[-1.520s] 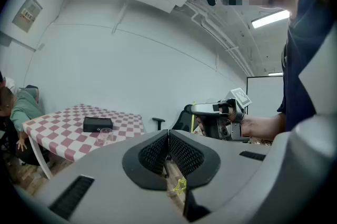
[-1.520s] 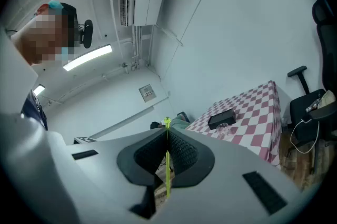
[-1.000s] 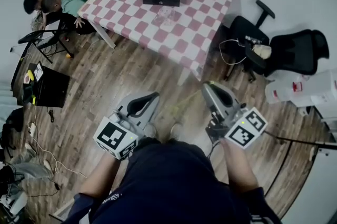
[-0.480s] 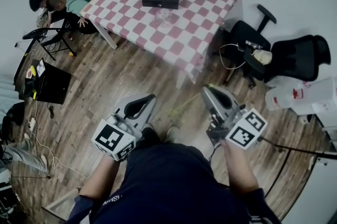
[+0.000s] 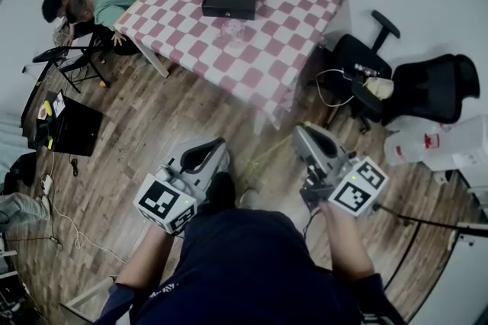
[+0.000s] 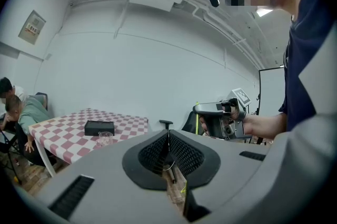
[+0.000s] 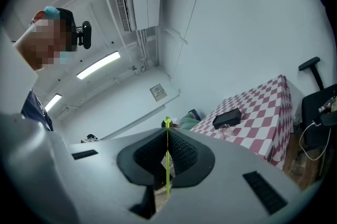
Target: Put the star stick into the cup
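Right claw point(image 7: 167, 162) is clamped on the stick point(image 7: 167, 136), which stands about upright in the jaw seam. The cup point(image 5: 232, 30) is far ahead and slightly left, on the desk point(image 5: 297, 18) just near of a black box point(image 5: 229, 1). Left claw point(image 6: 168, 160) is pressed together, with nothing in it. Only bare floor lies between; chairs point(image 5: 358, 64) stand right of the desk.
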Action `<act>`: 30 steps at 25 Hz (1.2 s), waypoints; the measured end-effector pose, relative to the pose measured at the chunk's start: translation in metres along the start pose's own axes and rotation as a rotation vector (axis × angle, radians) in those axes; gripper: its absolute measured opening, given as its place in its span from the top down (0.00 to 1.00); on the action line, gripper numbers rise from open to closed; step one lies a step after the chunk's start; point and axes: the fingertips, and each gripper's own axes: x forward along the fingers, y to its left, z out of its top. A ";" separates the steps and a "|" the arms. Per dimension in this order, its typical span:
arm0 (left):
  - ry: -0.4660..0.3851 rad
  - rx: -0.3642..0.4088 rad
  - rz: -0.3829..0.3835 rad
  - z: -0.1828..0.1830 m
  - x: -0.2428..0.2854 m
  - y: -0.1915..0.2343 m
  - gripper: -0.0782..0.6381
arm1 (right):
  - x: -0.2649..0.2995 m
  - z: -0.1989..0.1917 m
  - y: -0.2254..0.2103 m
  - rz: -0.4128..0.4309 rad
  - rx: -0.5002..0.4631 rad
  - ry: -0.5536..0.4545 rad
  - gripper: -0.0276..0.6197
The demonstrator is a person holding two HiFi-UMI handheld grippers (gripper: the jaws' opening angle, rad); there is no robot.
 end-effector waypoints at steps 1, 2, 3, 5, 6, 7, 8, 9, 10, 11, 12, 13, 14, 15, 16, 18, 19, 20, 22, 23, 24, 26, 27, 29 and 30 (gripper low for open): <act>-0.002 0.000 -0.002 0.001 0.003 0.002 0.84 | 0.002 0.001 -0.003 -0.002 -0.001 0.000 0.93; -0.004 0.000 -0.004 0.001 0.006 0.005 0.84 | 0.004 0.002 -0.007 -0.005 -0.002 0.001 0.93; -0.006 0.000 -0.005 0.002 0.009 0.009 0.84 | 0.006 0.003 -0.010 -0.008 -0.003 0.003 0.93; -0.011 -0.003 -0.006 0.003 0.016 0.018 0.84 | 0.012 0.006 -0.018 -0.016 -0.005 0.007 0.93; -0.013 -0.006 -0.007 0.003 0.019 0.024 0.84 | 0.017 0.007 -0.022 -0.020 -0.005 0.009 0.93; -0.013 -0.010 -0.009 0.002 0.023 0.029 0.84 | 0.022 0.007 -0.026 -0.023 -0.006 0.012 0.93; -0.011 -0.016 -0.011 0.001 0.026 0.036 0.84 | 0.028 0.007 -0.031 -0.028 -0.005 0.015 0.93; -0.007 -0.023 -0.013 -0.002 0.029 0.042 0.84 | 0.035 0.007 -0.035 -0.032 -0.004 0.018 0.93; -0.002 -0.030 -0.015 -0.004 0.033 0.050 0.84 | 0.042 0.007 -0.039 -0.037 -0.002 0.021 0.93; 0.001 -0.039 -0.017 -0.005 0.037 0.059 0.84 | 0.050 0.007 -0.044 -0.041 0.001 0.026 0.93; 0.003 -0.047 -0.018 -0.006 0.042 0.068 0.84 | 0.059 0.008 -0.050 -0.046 0.004 0.031 0.93; 0.005 -0.054 -0.020 -0.007 0.047 0.079 0.84 | 0.069 0.008 -0.055 -0.052 0.006 0.036 0.93; 0.007 -0.060 -0.022 -0.007 0.052 0.090 0.84 | 0.079 0.009 -0.061 -0.058 0.007 0.041 0.93; 0.008 -0.064 -0.025 -0.006 0.058 0.101 0.84 | 0.089 0.010 -0.067 -0.064 0.009 0.045 0.93; 0.011 -0.067 -0.029 -0.006 0.063 0.112 0.84 | 0.099 0.011 -0.073 -0.071 0.011 0.049 0.93; 0.015 -0.073 -0.041 -0.005 0.074 0.134 0.84 | 0.121 0.012 -0.086 -0.083 0.017 0.056 0.93; 0.018 -0.076 -0.047 -0.004 0.080 0.146 0.84 | 0.132 0.013 -0.092 -0.089 0.021 0.059 0.93; 0.023 -0.077 -0.053 -0.003 0.086 0.158 0.84 | 0.144 0.014 -0.099 -0.094 0.025 0.062 0.93; 0.033 -0.080 -0.064 -0.001 0.095 0.183 0.84 | 0.167 0.015 -0.111 -0.108 0.032 0.072 0.93; 0.038 -0.081 -0.068 0.001 0.100 0.197 0.84 | 0.178 0.016 -0.117 -0.117 0.035 0.077 0.93; 0.042 -0.083 -0.071 0.002 0.104 0.210 0.84 | 0.189 0.017 -0.123 -0.125 0.037 0.081 0.93; 0.050 -0.089 -0.079 0.006 0.112 0.236 0.84 | 0.209 0.022 -0.136 -0.141 0.042 0.086 0.93; 0.052 -0.088 -0.085 0.008 0.117 0.248 0.84 | 0.219 0.024 -0.141 -0.150 0.043 0.086 0.93; 0.053 -0.087 -0.102 0.012 0.125 0.270 0.84 | 0.237 0.031 -0.152 -0.170 0.045 0.085 0.93; 0.055 -0.088 -0.110 0.014 0.130 0.279 0.84 | 0.246 0.034 -0.156 -0.180 0.047 0.085 0.93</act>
